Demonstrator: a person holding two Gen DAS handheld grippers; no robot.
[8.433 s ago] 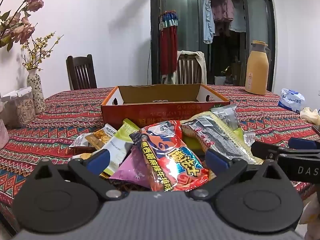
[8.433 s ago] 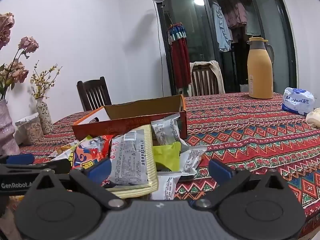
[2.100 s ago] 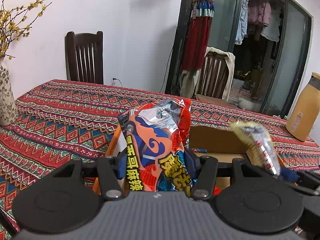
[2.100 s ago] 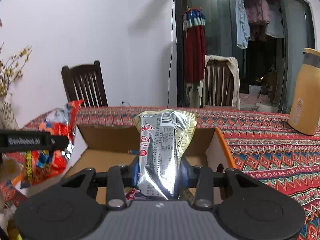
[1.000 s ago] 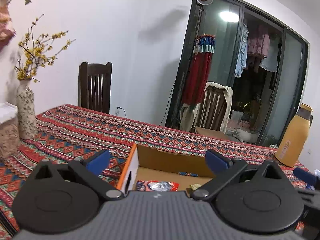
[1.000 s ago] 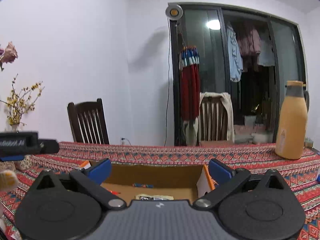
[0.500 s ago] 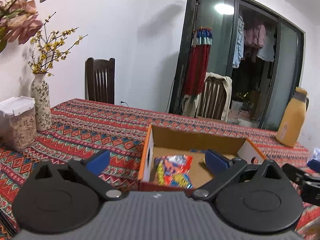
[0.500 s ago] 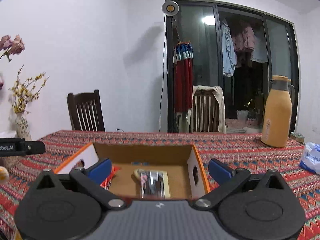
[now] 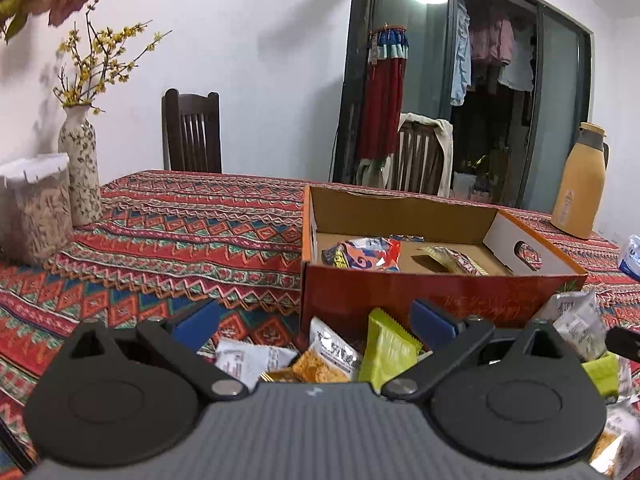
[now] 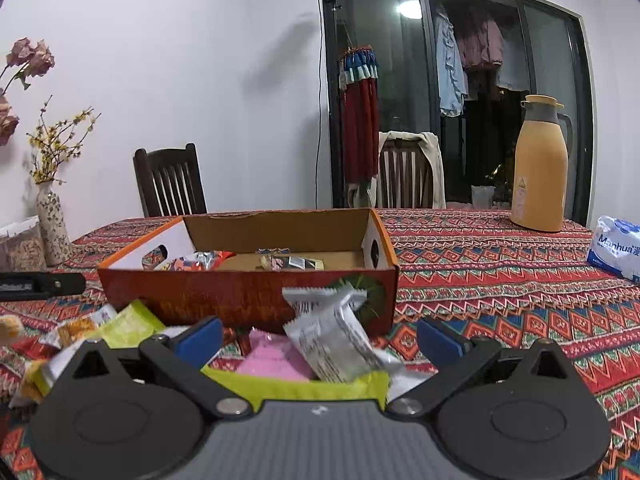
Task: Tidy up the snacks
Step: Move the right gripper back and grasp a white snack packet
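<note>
An open cardboard box (image 9: 440,288) (image 10: 248,292) stands on the patterned tablecloth. Inside it lie an orange snack bag (image 9: 362,254) (image 10: 200,261) and a yellow-edged packet (image 9: 452,261) (image 10: 292,263). My left gripper (image 9: 316,320) is open, low over loose snacks in front of the box: a white packet (image 9: 252,358), an orange-and-white packet (image 9: 328,354) and a green packet (image 9: 386,344). My right gripper (image 10: 318,336) is open too, above a silver-white packet (image 10: 332,336), a pink packet (image 10: 272,354) and a lime-green packet (image 10: 296,386).
A vase (image 9: 79,168) and a lidded jar (image 9: 34,208) stand at the left. At the far right are an orange thermos (image 10: 540,168) and a tissue pack (image 10: 616,248). Two chairs (image 10: 170,180) stand behind the table. The other gripper's tip (image 10: 40,282) shows at left.
Both grippers let go of their snack bags into the box, then drew back and down toward the pile of loose snacks in front of it. Both jaws now stand open.
</note>
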